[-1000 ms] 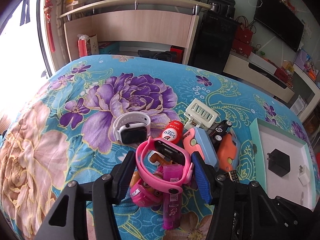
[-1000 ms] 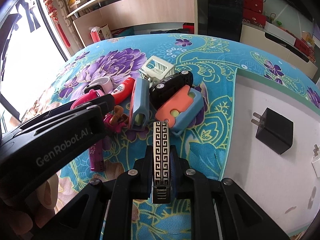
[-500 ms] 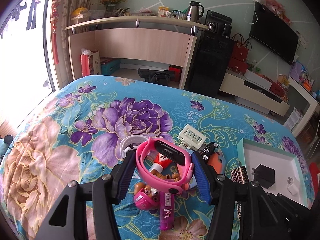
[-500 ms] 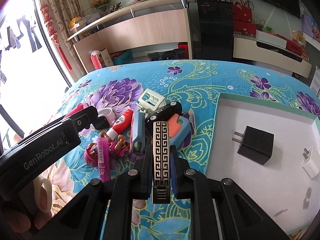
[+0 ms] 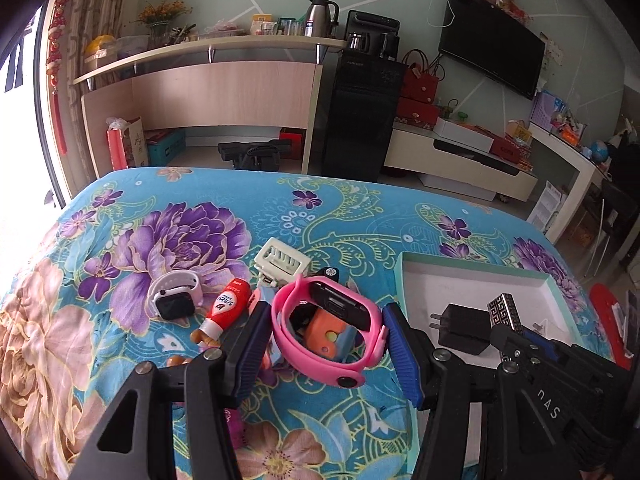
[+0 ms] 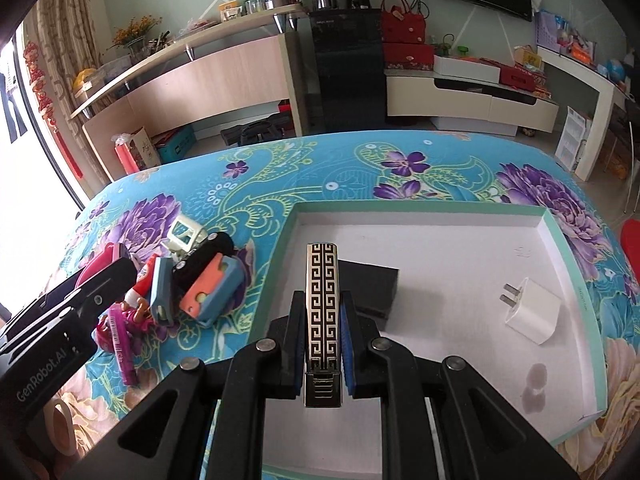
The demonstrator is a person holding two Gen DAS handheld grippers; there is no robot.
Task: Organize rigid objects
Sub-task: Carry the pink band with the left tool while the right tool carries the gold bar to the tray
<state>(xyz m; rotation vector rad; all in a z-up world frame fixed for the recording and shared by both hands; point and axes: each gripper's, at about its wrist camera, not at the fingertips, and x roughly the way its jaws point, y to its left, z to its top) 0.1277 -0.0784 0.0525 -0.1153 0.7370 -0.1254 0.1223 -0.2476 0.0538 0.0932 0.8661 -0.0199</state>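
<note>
Piled on the flowered desk cloth [image 5: 192, 200]: one white watch [image 5: 174, 294], one red tube [image 5: 226, 306], one cream clip [image 5: 282, 260], one black toy car [image 6: 204, 258], one orange-and-blue block [image 6: 210, 290].

Inside the white tray [image 6: 576, 264]: two plugs, one black [image 5: 460, 328], one white [image 6: 532, 310], the black one half hidden behind the right tool [image 6: 322, 340].

Gripped tight there: a slim black-and-silver bar [image 6: 322, 304] with a maze pattern, maybe a lighter, held over the tray.

Squeezed in the left tool [image 5: 326, 340]: one pink watch [image 5: 330, 330], up above the pile.
</note>
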